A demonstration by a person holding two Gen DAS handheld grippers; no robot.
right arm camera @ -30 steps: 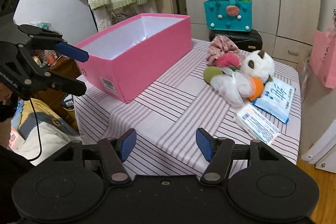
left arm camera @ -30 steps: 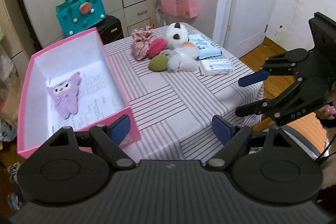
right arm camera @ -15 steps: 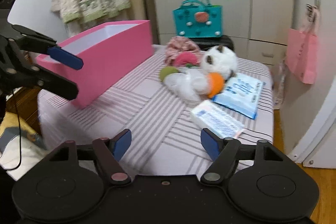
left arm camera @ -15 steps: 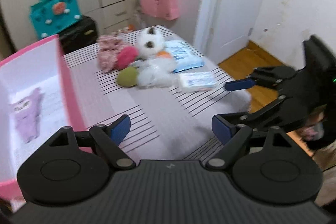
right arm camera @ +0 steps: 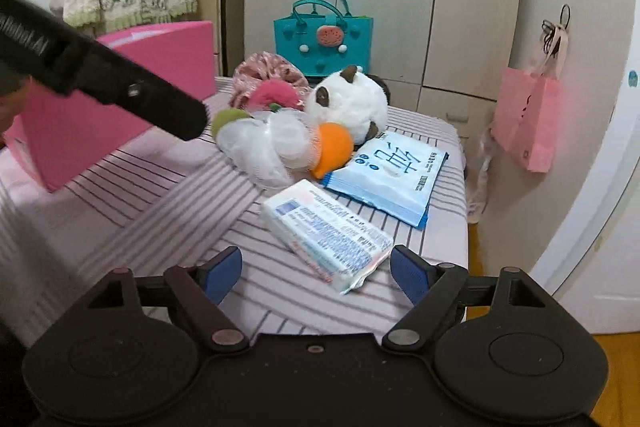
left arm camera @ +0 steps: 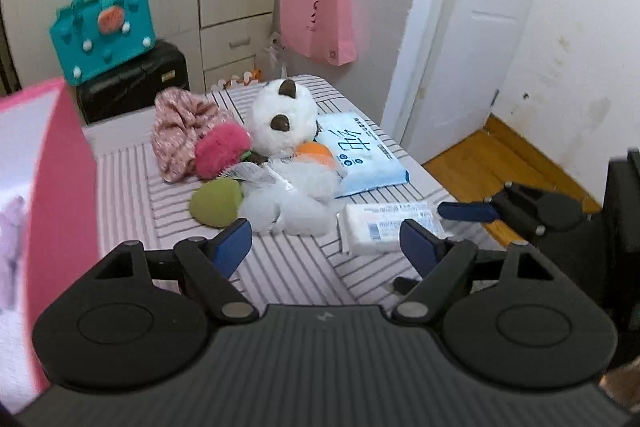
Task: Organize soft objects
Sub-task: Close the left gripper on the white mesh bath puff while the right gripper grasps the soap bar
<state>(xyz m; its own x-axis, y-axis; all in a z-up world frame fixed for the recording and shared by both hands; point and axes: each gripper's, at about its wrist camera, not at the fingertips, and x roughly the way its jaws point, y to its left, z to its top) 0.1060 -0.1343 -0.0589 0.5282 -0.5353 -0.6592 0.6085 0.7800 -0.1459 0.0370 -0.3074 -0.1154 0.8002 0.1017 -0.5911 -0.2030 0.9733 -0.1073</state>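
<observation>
A pile of soft things lies on the striped table: a white plush cat, a pink fuzzy ball, a green plush, a white mesh puff, an orange ball and a floral cloth. My left gripper hovers just short of the puff, jaws closing with nothing between them. My right gripper is opening, with the near end of a small tissue pack just ahead of its fingers, untouched. The pink box at the left holds a blurred purple plush.
A blue wipes pack lies beside the cat. Behind the table a teal bag sits on a black case; a pink bag hangs by the white door. The table's right edge drops to wooden floor. A left gripper finger crosses the right wrist view.
Both grippers have sunk and come closer to the pile. The left view swung right, pushing the pink box to the frame's edge. The right jaws stand wider than before.
</observation>
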